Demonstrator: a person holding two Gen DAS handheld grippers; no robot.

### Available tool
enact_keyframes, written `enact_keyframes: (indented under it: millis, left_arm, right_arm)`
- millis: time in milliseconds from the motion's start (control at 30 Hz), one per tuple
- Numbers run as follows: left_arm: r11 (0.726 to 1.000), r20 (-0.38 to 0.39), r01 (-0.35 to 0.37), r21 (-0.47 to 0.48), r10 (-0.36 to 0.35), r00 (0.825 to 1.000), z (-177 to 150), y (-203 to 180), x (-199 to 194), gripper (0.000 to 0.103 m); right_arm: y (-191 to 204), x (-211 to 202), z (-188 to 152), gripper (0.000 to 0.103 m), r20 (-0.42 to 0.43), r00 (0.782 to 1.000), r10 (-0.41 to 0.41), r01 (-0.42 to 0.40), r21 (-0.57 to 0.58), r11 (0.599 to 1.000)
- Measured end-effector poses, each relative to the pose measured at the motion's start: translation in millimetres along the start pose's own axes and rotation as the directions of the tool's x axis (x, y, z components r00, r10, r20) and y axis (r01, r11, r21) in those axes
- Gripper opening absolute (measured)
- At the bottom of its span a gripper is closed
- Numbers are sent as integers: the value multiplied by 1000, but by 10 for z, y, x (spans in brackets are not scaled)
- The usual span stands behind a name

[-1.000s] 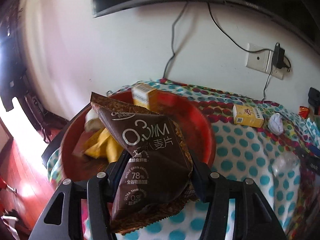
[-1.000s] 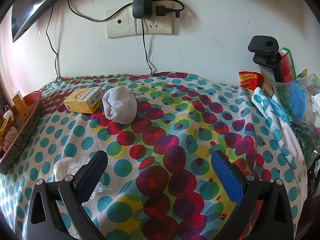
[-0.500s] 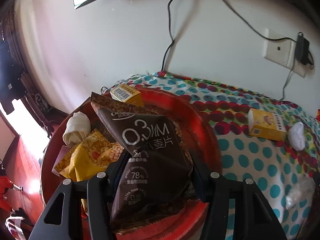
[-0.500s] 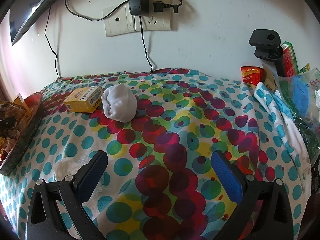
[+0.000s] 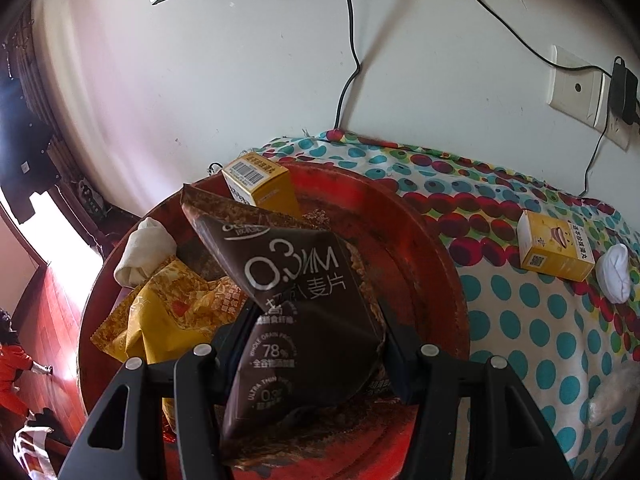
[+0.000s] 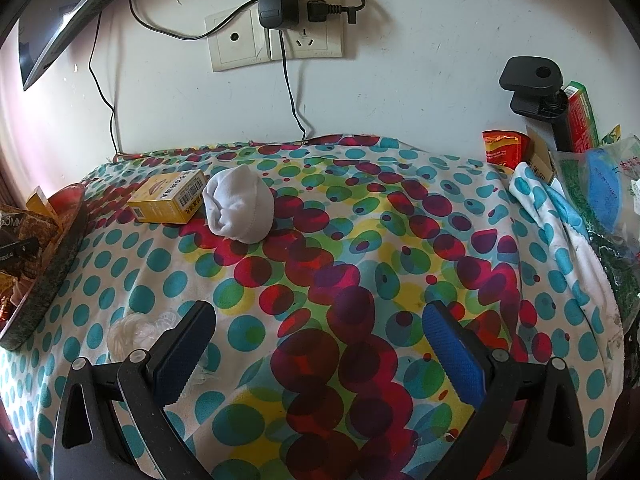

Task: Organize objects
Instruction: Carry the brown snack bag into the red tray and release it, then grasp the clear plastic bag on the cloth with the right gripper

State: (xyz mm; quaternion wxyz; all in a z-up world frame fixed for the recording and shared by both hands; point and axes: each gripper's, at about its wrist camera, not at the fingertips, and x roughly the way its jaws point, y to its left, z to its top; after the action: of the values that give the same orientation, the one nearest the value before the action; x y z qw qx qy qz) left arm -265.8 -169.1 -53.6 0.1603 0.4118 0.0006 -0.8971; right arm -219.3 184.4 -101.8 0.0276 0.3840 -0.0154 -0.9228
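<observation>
Since a second ago the left claw (image 5: 316,344) has carried the brown snack bag (image 5: 304,304), clamped between its fingers, from the edge of the red tray (image 5: 436,264) to right above it. Ahead lies a yellow box (image 5: 260,182). Right claw (image 6: 316,344) hangs wide open and empty over the dotted cloth (image 6: 400,240), a white sock (image 6: 239,214) ahead to its left.
</observation>
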Motion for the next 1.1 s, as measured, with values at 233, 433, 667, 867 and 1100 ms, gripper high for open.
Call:
enact_keyframes:
  millis: [233, 433, 667, 867, 1100]
  left_arm:
    - [1000, -13, 4, 5, -4, 1000, 1, -4, 5, 60]
    - [999, 0, 44, 29, -44, 999, -108, -27, -168, 80]
    - [989, 220, 130, 69, -142, 965, -831, 200, -1289, 81]
    - [987, 208, 143, 77, -157, 966, -1812, 497, -1718, 82]
    - [968, 133, 241, 68, -248, 960, -2274, 612, -1668, 82]
  right_arm:
    - [-6, 7, -1, 103, -2, 1000, 0, 0, -2, 1000]
    - [-13, 15, 1, 103, -5, 1000, 11, -11, 6, 1000]
    - [-5, -8, -11, 103, 0, 997, 78, -78, -1, 997]
    - [240, -174, -84, 103, 26, 986, 164, -162, -77, 984]
    - [813, -429, -151, 103, 2, 984, 180, -173, -269, 948]
